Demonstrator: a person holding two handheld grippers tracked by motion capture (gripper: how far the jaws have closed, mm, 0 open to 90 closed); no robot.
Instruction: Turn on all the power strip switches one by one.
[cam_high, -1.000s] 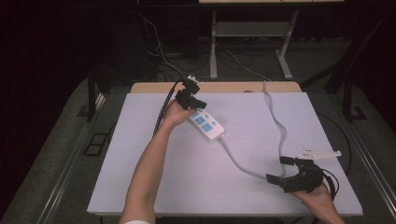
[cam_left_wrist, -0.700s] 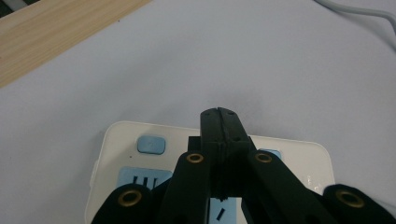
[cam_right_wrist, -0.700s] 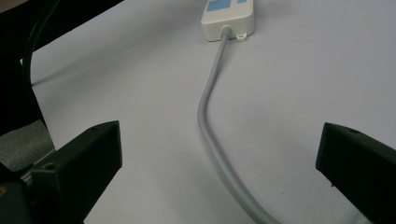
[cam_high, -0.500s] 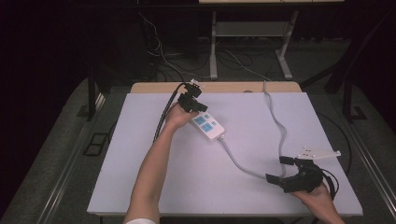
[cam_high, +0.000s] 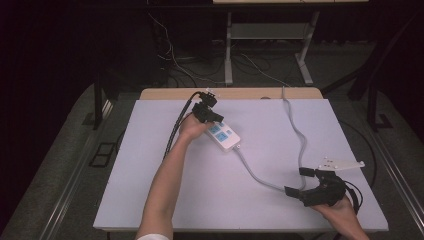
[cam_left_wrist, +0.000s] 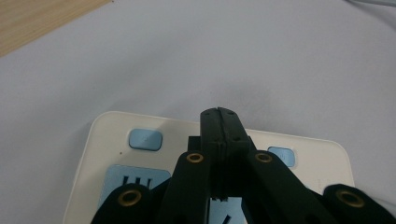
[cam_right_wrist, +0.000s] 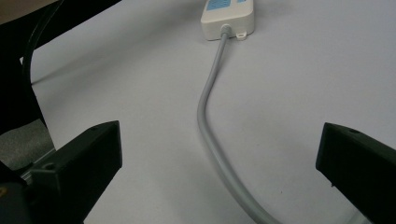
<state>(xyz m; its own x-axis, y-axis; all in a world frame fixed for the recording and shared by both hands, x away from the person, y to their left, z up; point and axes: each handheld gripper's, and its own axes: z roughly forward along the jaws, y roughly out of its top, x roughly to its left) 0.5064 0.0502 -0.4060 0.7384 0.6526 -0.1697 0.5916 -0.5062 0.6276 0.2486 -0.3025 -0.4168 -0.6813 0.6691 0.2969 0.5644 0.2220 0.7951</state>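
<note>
1. Power strip (cam_high: 223, 136) lies towards the far edge of the surface (cam_high: 150, 190), a little left of its middle, slanted, its blue sockets up; its grey cord (cam_high: 260, 177) leaves the near end, sweeps to the right edge, then runs back over the far edge.
2. We see the left gripper (cam_high: 212, 116) over the strip's far end with its fingers (cam_left_wrist: 219, 122) pressed together and nothing between them; in the left gripper view the tip hangs over the white casing between two blue buttons (cam_left_wrist: 145, 139), so we judge the closed tip is meant as a prod for a switch; whether it touches the casing we cannot tell.
3. We see the right gripper (cam_high: 300, 181) by the near right corner, its fingers (cam_right_wrist: 77, 156) wide apart either side of the cord and not pressing it; we take it as poised to pin or gather the cord so that the strip stays put.
4. Against the earlier frames we find the left hand has edged slightly along the strip's far end; the strip, the cord and the right gripper lie as they did.
</note>
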